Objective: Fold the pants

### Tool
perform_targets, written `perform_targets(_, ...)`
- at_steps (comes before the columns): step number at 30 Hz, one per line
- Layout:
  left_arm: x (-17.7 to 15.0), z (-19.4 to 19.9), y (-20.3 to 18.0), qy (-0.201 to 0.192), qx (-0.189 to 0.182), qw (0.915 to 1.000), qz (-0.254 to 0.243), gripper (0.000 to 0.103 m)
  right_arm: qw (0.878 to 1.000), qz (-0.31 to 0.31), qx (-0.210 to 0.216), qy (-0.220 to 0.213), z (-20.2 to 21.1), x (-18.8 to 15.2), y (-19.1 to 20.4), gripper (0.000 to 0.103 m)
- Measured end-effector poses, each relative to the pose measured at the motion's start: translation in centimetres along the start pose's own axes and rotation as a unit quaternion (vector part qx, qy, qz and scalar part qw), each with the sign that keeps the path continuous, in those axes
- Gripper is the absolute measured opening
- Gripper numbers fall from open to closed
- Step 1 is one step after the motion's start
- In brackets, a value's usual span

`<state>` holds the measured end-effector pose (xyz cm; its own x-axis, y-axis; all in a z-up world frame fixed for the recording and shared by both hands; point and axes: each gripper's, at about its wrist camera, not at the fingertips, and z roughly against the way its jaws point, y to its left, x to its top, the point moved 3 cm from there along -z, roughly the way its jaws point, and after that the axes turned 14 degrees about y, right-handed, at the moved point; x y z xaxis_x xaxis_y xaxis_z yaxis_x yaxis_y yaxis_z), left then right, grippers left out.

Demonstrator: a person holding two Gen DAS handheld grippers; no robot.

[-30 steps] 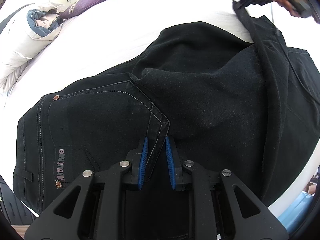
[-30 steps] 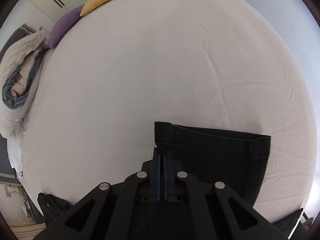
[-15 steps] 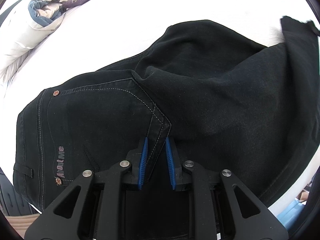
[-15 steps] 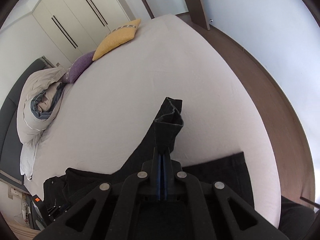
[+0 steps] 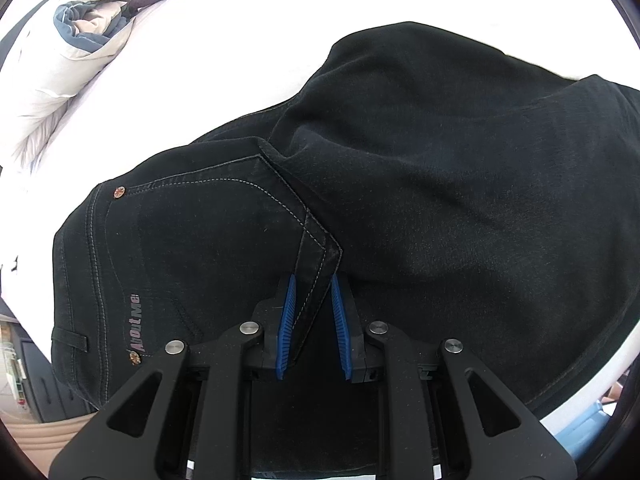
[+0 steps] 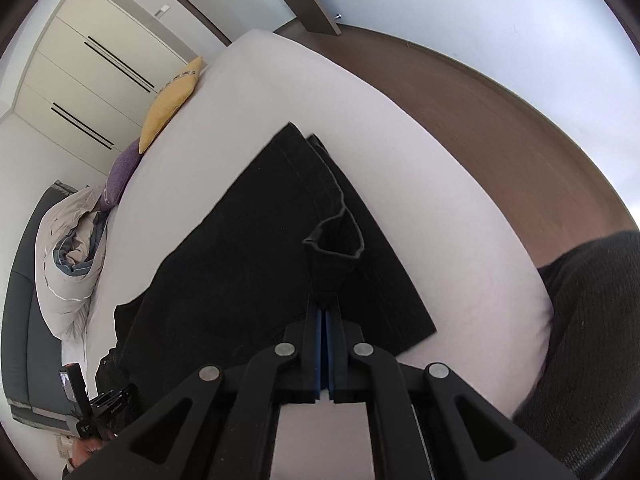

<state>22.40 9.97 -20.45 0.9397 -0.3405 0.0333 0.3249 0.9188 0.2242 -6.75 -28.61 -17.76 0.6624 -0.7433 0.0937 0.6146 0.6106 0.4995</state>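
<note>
Black pants (image 5: 420, 184) lie on a white bed, seat and back pocket (image 5: 192, 248) towards me in the left wrist view. My left gripper (image 5: 313, 280) has its blue pads either side of a stitched fold of the pants with a small gap, holding that fold. My right gripper (image 6: 324, 304) is shut on the hem of a pant leg (image 6: 334, 248), lifted above the other leg (image 6: 248, 248), which lies flat on the bed. The left gripper also shows at the lower left of the right wrist view (image 6: 86, 412).
The bed (image 6: 420, 168) has a rolled duvet (image 6: 68, 256), a purple pillow (image 6: 122, 172) and a yellow pillow (image 6: 172, 104) at its far end. Brown floor (image 6: 500, 128) runs along the bed's right side. A dark-clothed leg (image 6: 592, 340) is at the right edge.
My right gripper has lifted the leg hem off the bed and carried it up and back over the pants. The left gripper has stayed on the fold.
</note>
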Motion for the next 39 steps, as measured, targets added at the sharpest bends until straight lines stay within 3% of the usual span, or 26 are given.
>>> perform_targets(7, 0.3, -0.3, -0.5, 0.001, 0.006, 1.0, 0.003, 0.018, 1.0, 0.01, -0.007, -0.009, -0.1, -1.7, -0.8, 0.002)
perform_targets(12, -0.8, -0.9, -1.0, -0.003, 0.014, 0.9999, 0.001, 0.018, 1.0, -0.007, 0.015, -0.007, 0.1, -1.4, -1.9, 0.002)
perform_targets(17, -1.4, -1.0, -1.2, -0.005, 0.014, 0.9999, -0.002, 0.018, 0.996, -0.054, 0.072, 0.014, 0.0, -0.8, -4.4, 0.004)
perform_targets(24, -2.0, -0.5, -1.4, -0.014, 0.02, 0.9997, -0.005, 0.018, 0.996, -0.083, -0.005, -0.03, 3.7, -0.3, -6.3, 0.011)
perform_targets(27, -2.3, 0.1, -1.7, -0.021, 0.018, 0.9996, -0.005, 0.018, 0.998, -0.038, 0.004, -0.051, 5.7, 0.4, -3.7, 0.011)
perform_targets(29, -2.7, 0.6, -1.9, -0.03, -0.009, 0.9995, -0.003, 0.018, 0.997, 0.016, 0.049, -0.052, 6.0, 0.9, 0.0, 0.011)
perform_targets(31, -3.2, 1.0, -2.5, -0.04, -0.03, 0.9987, -0.005, 0.018, 0.991, 0.08, 0.1, -0.03, 4.9, 1.3, 4.3, 0.017)
perform_targets(33, -3.5, 1.1, -3.1, -0.044, -0.028, 0.9986, -0.01, 0.018, 0.987, 0.104, 0.125, 0.004, 2.7, 1.5, 6.3, 0.024)
perform_targets(36, -4.1, 0.6, -3.5, -0.045, -0.023, 0.9986, -0.012, 0.018, 0.99, 0.085, 0.084, 0.069, -2.2, 1.8, 5.6, 0.024)
perform_targets(37, -4.3, 0.5, -3.4, -0.045, -0.028, 0.9985, -0.011, 0.018, 0.992, 0.059, 0.047, 0.103, -4.2, 1.5, 4.0, 0.02)
perform_targets(38, -4.4, 0.5, -3.3, -0.045, -0.031, 0.9984, -0.01, 0.018, 0.991, 0.041, 0.041, 0.121, -5.2, 1.2, 2.6, 0.006)
perform_targets(39, -4.6, 0.5, -3.1, -0.044, -0.035, 0.9984, -0.01, 0.018, 0.991, 0.027, 0.051, 0.123, -5.4, 1.0, 1.3, 0.0)
